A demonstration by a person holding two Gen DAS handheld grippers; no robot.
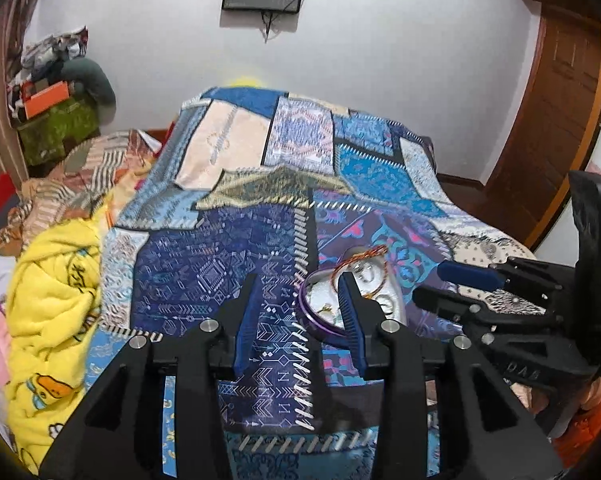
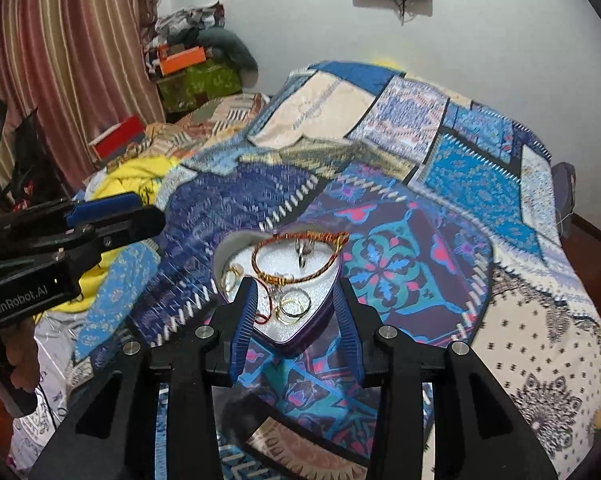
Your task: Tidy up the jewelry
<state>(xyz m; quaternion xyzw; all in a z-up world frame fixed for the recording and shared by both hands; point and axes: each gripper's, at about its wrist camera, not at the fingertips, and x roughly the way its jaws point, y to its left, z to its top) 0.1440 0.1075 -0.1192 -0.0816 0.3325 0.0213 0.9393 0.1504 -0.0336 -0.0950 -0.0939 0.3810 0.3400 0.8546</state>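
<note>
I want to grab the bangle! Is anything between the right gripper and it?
Nothing visible blocks it. The open right gripper sits at the near tip of the heart-shaped box, and the orange bangle lies across the top of it, uncovered.

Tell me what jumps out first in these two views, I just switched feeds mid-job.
The heart-shaped jewelry box stands open on the blue patchwork bedspread, just ahead of the open right gripper. A copper-orange bangle leans across its white lining, with gold rings nearer the box's tip. The open left gripper hovers beside the box, and a yellow duck-print blanket is heaped at the bed's left edge.
</note>
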